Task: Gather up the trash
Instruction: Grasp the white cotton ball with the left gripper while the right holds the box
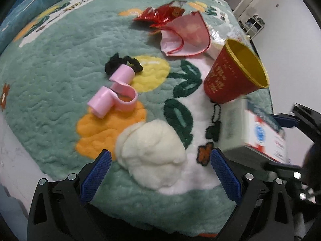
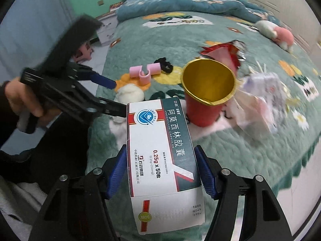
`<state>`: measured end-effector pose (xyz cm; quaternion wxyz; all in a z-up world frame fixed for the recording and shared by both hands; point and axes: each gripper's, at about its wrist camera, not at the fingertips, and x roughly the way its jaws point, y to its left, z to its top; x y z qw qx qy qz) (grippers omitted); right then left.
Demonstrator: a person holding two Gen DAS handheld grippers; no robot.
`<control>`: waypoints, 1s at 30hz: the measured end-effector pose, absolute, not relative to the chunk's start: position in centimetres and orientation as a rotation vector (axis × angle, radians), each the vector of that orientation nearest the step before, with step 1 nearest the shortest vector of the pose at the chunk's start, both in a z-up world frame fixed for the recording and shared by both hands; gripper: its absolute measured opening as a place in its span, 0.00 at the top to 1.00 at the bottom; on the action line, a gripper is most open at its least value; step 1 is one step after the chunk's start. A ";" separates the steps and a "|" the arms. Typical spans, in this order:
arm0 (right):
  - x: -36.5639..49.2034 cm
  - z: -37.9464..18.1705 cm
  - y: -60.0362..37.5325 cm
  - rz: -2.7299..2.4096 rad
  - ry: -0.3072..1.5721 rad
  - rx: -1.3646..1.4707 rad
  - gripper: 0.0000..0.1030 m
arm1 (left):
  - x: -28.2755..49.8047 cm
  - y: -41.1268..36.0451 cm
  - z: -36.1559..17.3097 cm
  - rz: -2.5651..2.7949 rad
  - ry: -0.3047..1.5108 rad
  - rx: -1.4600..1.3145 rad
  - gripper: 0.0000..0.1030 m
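Observation:
My right gripper (image 2: 161, 167) is shut on a white and green medicine box (image 2: 160, 150), held above the bed's near edge; the box also shows in the left wrist view (image 1: 258, 132). My left gripper (image 1: 160, 166) is open, its fingers on either side of a crumpled white tissue wad (image 1: 152, 152) on the blanket; it also shows in the right wrist view (image 2: 112, 94). A red paper cup (image 1: 230, 74) with a gold inside stands just beyond the box (image 2: 206, 92). Red and pink wrappers (image 1: 180, 30) lie farther back.
A pink curled strip (image 1: 114, 90) and a black hair tie (image 1: 122, 63) lie on the green flowered blanket (image 1: 50, 80). A crumpled clear wrapper (image 2: 260, 98) lies right of the cup. Plush toys (image 2: 276, 34) sit at the far side. The floor (image 1: 12, 160) is to the left.

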<state>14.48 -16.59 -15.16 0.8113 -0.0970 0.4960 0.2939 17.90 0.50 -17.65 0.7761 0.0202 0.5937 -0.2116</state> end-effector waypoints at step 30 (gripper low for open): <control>9.2 -11.2 -19.4 0.568 0.919 0.022 0.37 | 11.2 -1.0 -11.0 -0.466 1.146 0.023 0.83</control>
